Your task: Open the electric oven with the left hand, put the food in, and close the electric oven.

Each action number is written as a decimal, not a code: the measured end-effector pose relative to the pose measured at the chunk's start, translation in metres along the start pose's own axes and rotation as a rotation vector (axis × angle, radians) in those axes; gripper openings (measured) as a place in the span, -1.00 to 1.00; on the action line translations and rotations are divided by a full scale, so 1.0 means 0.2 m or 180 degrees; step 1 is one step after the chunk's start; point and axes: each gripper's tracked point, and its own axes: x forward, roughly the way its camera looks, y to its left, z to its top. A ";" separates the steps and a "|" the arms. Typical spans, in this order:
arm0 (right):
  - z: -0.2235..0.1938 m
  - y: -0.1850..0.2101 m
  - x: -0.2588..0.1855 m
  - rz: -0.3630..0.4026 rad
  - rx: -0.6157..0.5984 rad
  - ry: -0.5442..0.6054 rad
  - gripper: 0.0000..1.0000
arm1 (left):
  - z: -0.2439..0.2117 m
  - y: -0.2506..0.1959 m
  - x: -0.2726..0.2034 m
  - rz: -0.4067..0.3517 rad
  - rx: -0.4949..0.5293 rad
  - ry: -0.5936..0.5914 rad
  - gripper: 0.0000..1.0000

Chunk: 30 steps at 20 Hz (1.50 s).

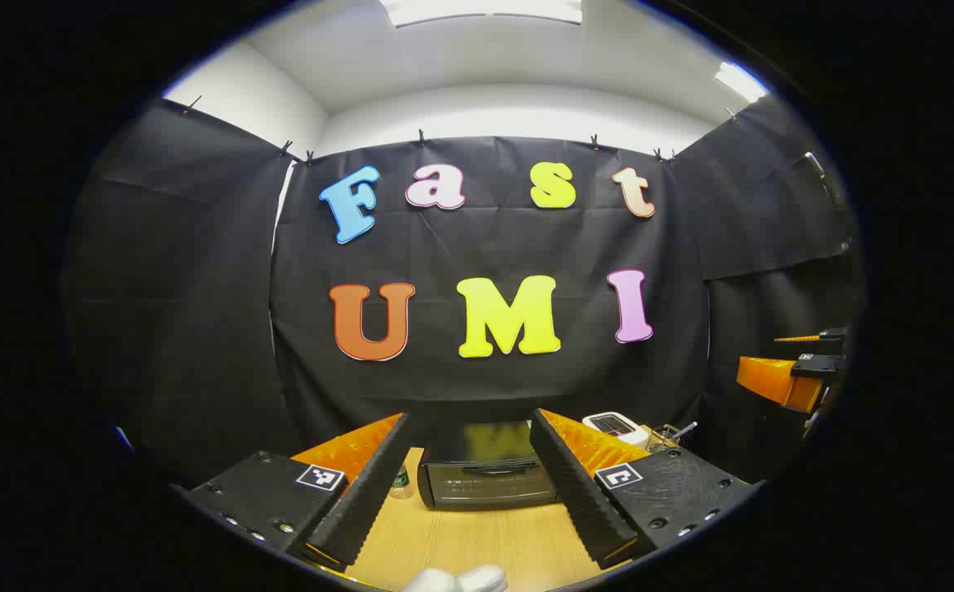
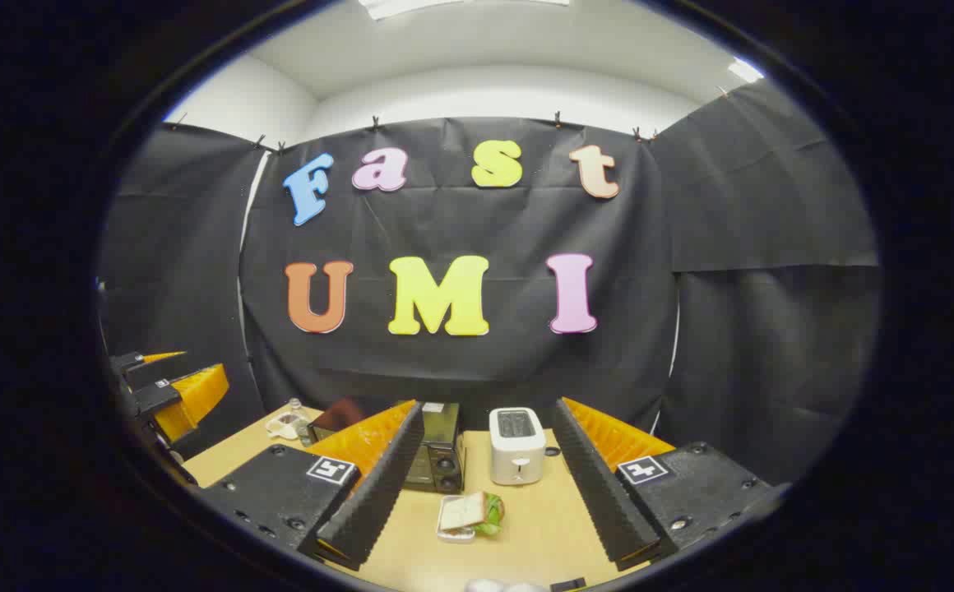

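My left gripper [image 1: 467,485] sits at the bottom of the left gripper view with its fingers spread wide and nothing between them. Framed in that gap, dead centre and low in the frame, is the electric oven [image 1: 485,475], its dark glass door facing me and shut. It stands on the wooden table [image 1: 477,543]. A small bottle [image 1: 400,483] shows just left of the oven, and a white toaster [image 1: 617,427] peeks out to the right behind my right-hand finger.

My right gripper [image 2: 489,485] is likewise apart and empty, low in the right gripper view. Between its fingers, near the bottom centre, lies the food: a sandwich [image 2: 473,514] with lettuce on a small white tray [image 2: 446,528], on the table nearer to me than the oven and toaster. The oven appears there too, partly hidden behind my left-hand finger.

By my reading nothing of the task is done: door closed, food untouched, both grippers well off their targets. All three steps remain, starting with the left gripper reaching the door.

Room looks generous. The tabletop in front of the oven is bare, so a door dropping forward should clear, though I would watch the sandwich tray lying just in front and to the right.
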 end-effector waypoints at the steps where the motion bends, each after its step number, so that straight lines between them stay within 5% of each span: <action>1: -0.01 0.00 0.00 -0.0003 -0.0003 0.0007 1.00 | -0.01 -0.01 0.01 -0.0007 -0.0007 0.0006 0.90; 7: -0.01 -0.03 0.02 -0.0051 -0.0019 0.0030 1.00 | -0.04 -0.02 0.07 -0.0012 0.0000 0.0040 0.90; 8: -0.01 -0.04 0.02 -0.0057 -0.0019 0.0036 0.86 | -0.05 -0.03 0.08 -0.0020 -0.0012 0.0054 0.90; 9: 0.00 -0.05 0.03 -0.0061 -0.0020 0.0034 1.00 | -0.05 -0.04 0.09 -0.0023 -0.0019 0.0060 0.90; 12: -0.01 -0.07 0.04 -0.0075 -0.0050 0.0055 0.86 | -0.08 -0.05 0.15 -0.0025 -0.0004 0.0080 0.90; 16: -0.03 -0.09 0.04 -0.0090 -0.0092 0.0126 1.00 | -0.19 -0.09 0.27 -0.0073 -0.0103 0.0199 0.90; 18: -0.04 -0.12 0.05 -0.0122 -0.0126 0.0161 0.86 | -0.27 -0.11 0.36 -0.0039 -0.0102 0.0312 0.90; 19: -0.05 -0.14 0.05 -0.0140 -0.0135 0.0189 1.00 | -0.31 -0.11 0.40 -0.0027 -0.0101 0.0367 0.90; 22: -0.06 -0.19 0.05 -0.0205 -0.0154 0.0243 0.86 | -0.46 -0.14 0.58 -0.0024 -0.0138 0.0496 0.90; 23: -0.07 -0.20 0.05 -0.0223 -0.0167 0.0270 1.00 | -0.51 -0.15 0.63 -0.0019 -0.0135 0.0580 0.90; 24: -0.09 -0.21 0.05 -0.0239 -0.0179 0.0293 0.86 | -0.57 -0.15 0.69 -0.0013 -0.0116 0.0629 0.90; 27: -0.12 -0.22 0.07 -0.0267 -0.0214 0.0382 0.86 | -0.74 -0.19 0.86 -0.0019 -0.0111 0.0849 0.91; 28: -0.14 -0.23 0.08 -0.0278 -0.0213 0.0402 1.00 | -0.80 -0.21 0.91 -0.0036 -0.0125 0.0897 0.90; 29: -0.14 -0.23 0.08 -0.0285 -0.0196 0.0426 0.87 | -0.85 -0.22 0.95 -0.0044 -0.0128 0.0995 0.91; 30: -0.15 -0.23 0.08 -0.0288 -0.0177 0.0443 1.00 | -0.91 -0.24 1.00 -0.0061 -0.0120 0.1070 0.91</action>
